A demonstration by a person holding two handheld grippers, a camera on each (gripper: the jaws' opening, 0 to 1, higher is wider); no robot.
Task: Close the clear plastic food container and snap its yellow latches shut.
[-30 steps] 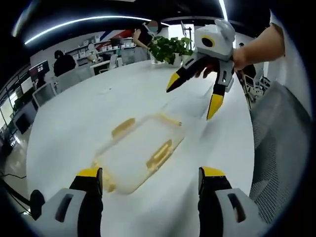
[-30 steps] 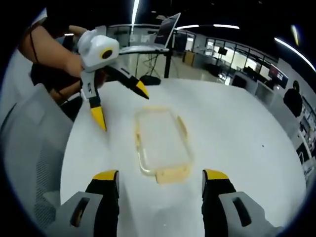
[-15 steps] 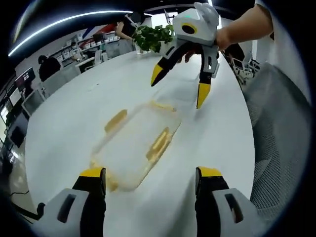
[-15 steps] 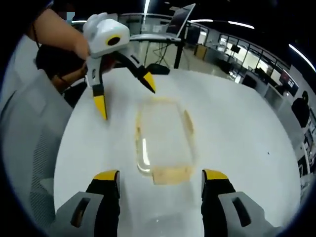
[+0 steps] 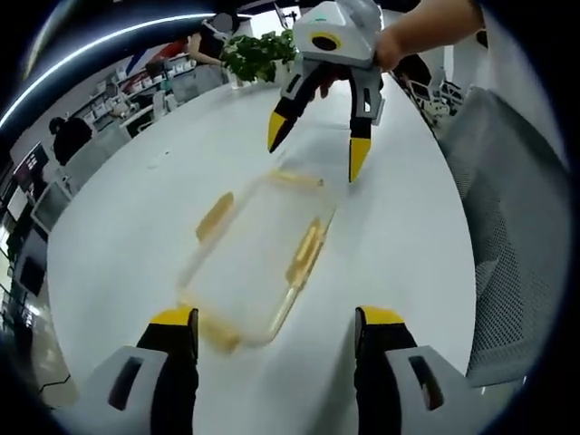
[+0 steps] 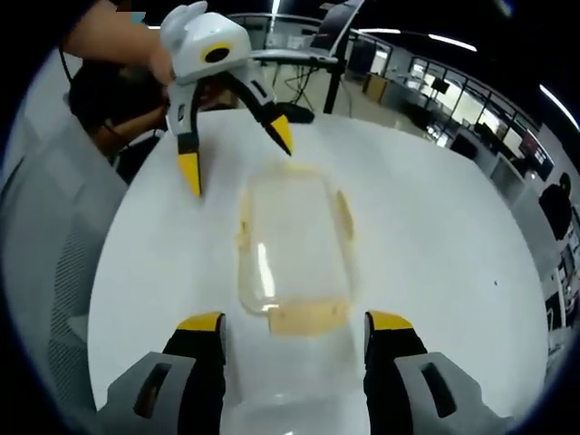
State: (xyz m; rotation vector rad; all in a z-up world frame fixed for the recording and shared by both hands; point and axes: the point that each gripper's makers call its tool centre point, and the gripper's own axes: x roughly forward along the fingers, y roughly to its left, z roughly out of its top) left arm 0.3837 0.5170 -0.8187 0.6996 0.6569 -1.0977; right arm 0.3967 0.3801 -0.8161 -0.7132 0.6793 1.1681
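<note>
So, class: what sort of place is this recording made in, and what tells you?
Probably an open-plan office: rows of desks with monitors, people at workstations, and a potted plant on the large white table.

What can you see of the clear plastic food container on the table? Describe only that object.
The clear plastic food container is a shallow, rounded rectangle of see-through plastic with its lid on. It lies flat on the white table. Yellow latches sit along its sides and ends; whether they are snapped down is unclear. It lies between the open left gripper and open right gripper, one at each short end. Neither touches it.
</note>
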